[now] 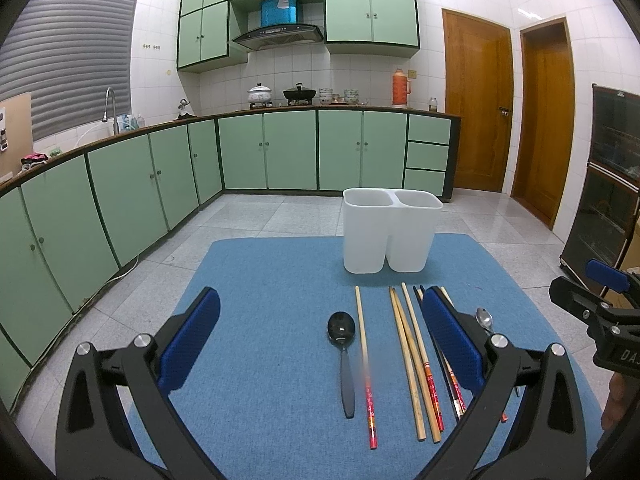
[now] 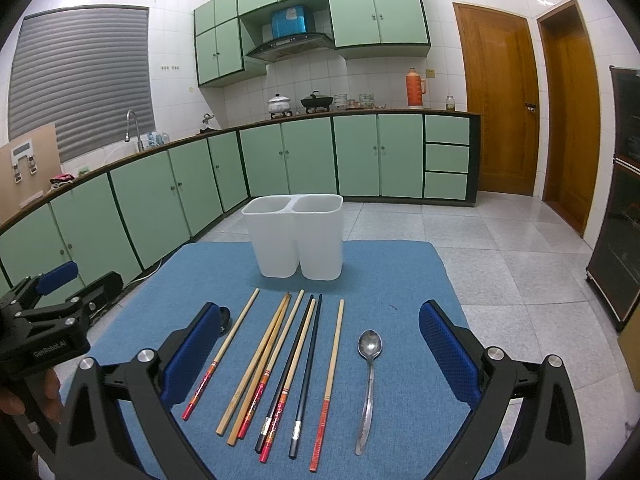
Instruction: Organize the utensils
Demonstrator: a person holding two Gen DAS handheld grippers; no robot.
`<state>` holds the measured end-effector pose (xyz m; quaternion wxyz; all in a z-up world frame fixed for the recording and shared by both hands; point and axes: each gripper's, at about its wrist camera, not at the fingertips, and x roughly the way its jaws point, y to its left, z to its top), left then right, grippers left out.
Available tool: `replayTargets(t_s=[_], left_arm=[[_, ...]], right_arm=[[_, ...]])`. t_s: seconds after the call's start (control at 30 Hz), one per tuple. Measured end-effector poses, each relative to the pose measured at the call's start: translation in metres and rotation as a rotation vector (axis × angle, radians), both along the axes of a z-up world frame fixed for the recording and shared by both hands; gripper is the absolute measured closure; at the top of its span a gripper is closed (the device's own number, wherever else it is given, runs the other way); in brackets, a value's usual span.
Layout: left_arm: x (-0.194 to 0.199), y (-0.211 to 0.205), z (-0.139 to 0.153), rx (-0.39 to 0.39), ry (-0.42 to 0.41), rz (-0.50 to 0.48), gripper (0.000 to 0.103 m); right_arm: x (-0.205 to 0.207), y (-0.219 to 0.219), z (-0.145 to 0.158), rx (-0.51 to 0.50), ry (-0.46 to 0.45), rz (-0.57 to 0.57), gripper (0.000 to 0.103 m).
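Observation:
A white two-compartment holder (image 1: 390, 232) (image 2: 298, 236) stands at the far side of a blue mat (image 1: 264, 280) (image 2: 392, 280). Several chopsticks (image 1: 412, 364) (image 2: 276, 360) lie side by side in front of it. A black spoon (image 1: 343, 354) lies left of them; only its bowl (image 2: 225, 316) shows in the right wrist view. A metal spoon (image 2: 370, 380) (image 1: 485, 319) lies right of them. My left gripper (image 1: 320, 344) is open above the black spoon and chopsticks. My right gripper (image 2: 320, 356) is open above the chopsticks and metal spoon. Both are empty.
The mat covers a small table with tiled floor (image 1: 280, 216) around it. Green kitchen cabinets (image 1: 160, 184) run along the left and back. A dark cabinet (image 2: 624, 200) stands at the right. The other gripper shows at each view's edge, the right (image 1: 600, 312) and the left (image 2: 48, 316).

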<state>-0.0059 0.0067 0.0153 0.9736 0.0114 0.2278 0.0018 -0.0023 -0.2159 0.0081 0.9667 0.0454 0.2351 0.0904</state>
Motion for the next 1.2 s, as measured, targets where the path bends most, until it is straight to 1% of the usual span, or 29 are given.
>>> replayTargets(t_s=[0.07, 0.43, 0.63, 0.73, 0.8, 0.9, 1.07, 1.13, 1.2], left_arm=[[0.000, 0.000, 0.000, 0.001, -0.001, 0.000, 0.005], [0.000, 0.005, 0.000, -0.001, 0.005, 0.001, 0.005], [0.005, 0.009, -0.007, 0.000, 0.018, 0.007, 0.005], [0.013, 0.009, -0.015, 0.003, 0.039, 0.016, 0.005], [0.020, 0.014, -0.021, 0.006, 0.067, 0.024, 0.005], [0.032, 0.019, -0.030, 0.018, 0.113, 0.038, 0.005], [0.065, 0.021, -0.048, 0.025, 0.202, 0.042, 0.005], [0.081, 0.020, -0.057, 0.024, 0.234, 0.041, 0.005], [0.095, 0.018, -0.065, 0.024, 0.264, 0.034, 0.005]], right_arm=[[-0.005, -0.001, 0.002, -0.003, -0.001, -0.003, 0.006], [-0.002, 0.000, 0.002, -0.018, 0.004, -0.004, 0.006], [0.001, 0.001, 0.001, -0.025, 0.015, -0.010, 0.006], [0.008, -0.001, -0.005, -0.039, 0.041, -0.025, 0.006], [0.016, -0.006, -0.012, -0.056, 0.077, -0.049, 0.006], [0.028, -0.013, -0.022, -0.054, 0.127, -0.071, 0.006], [0.059, -0.018, -0.041, -0.078, 0.205, -0.085, 0.015], [0.074, -0.016, -0.052, -0.099, 0.245, -0.077, 0.023], [0.089, -0.016, -0.062, -0.108, 0.293, -0.066, 0.028]])
